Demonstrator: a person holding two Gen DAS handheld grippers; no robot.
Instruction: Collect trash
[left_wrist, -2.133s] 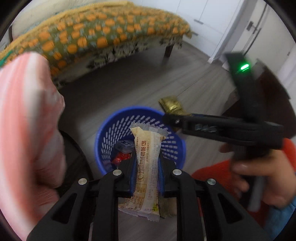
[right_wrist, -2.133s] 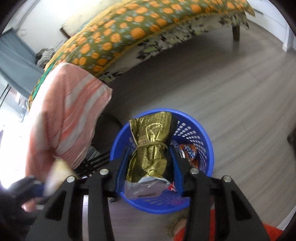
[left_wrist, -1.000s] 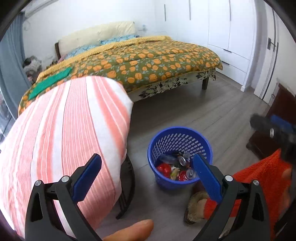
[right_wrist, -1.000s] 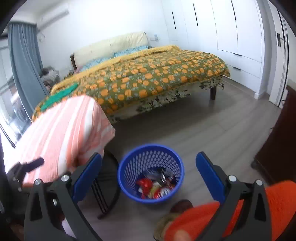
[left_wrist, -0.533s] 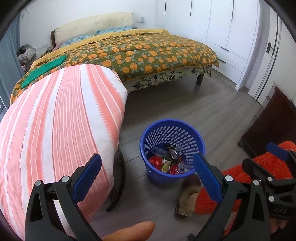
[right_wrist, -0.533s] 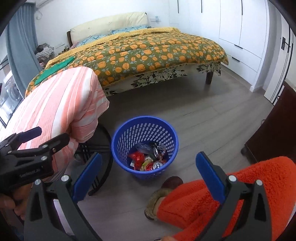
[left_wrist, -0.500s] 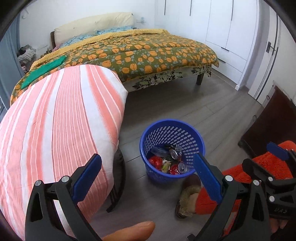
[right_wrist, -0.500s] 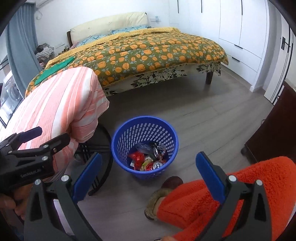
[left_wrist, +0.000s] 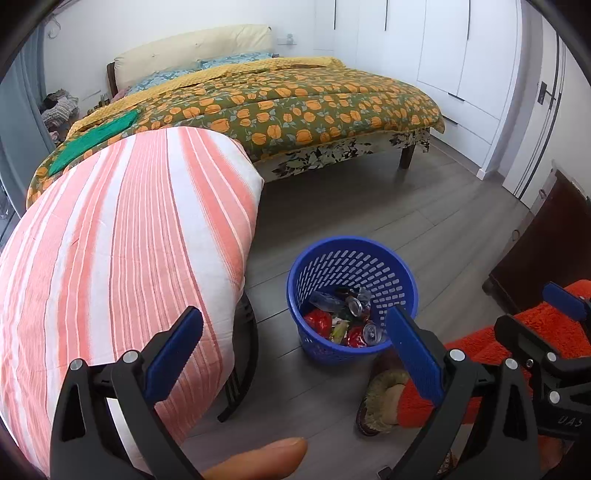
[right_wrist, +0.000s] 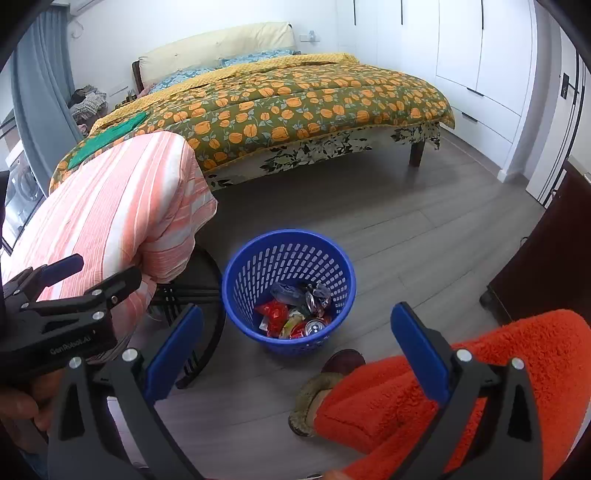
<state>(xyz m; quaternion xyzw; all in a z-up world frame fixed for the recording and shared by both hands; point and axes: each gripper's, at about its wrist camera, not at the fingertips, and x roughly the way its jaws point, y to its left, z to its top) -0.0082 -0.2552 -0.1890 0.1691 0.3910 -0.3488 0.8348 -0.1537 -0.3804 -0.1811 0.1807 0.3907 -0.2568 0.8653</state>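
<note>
Both grippers are held above the floor with their blue-padded jaws spread wide and nothing between them: the left gripper (left_wrist: 291, 341) and the right gripper (right_wrist: 293, 334) each frame the blue basket (right_wrist: 236, 275), which stands upright on the grey wood floor (right_wrist: 388, 221). Inside the basket lies the collected trash (right_wrist: 295, 314): a red wrapper (right_wrist: 273, 309), a crushed clear bottle (right_wrist: 286, 291), and a drink can (right_wrist: 314, 326) with its top facing up, all resting at the bottom. In the left wrist view, the same basket (left_wrist: 295, 280) sits just right of a black chair (left_wrist: 243, 354) that carries a folded pink-and-white striped blanket (left_wrist: 122, 251). Beyond the basket stands a bed (right_wrist: 295, 99) covered with an orange-flowered quilt. Near the basket's front edge, a slipper (right_wrist: 334, 363) and an orange fleece trouser leg (right_wrist: 461, 387) of the person are visible. A dark wooden cabinet (right_wrist: 546, 266) stands at the right edge, well apart from the basket. A fingertip (left_wrist: 266, 458) shows at the bottom of the left wrist view.
</note>
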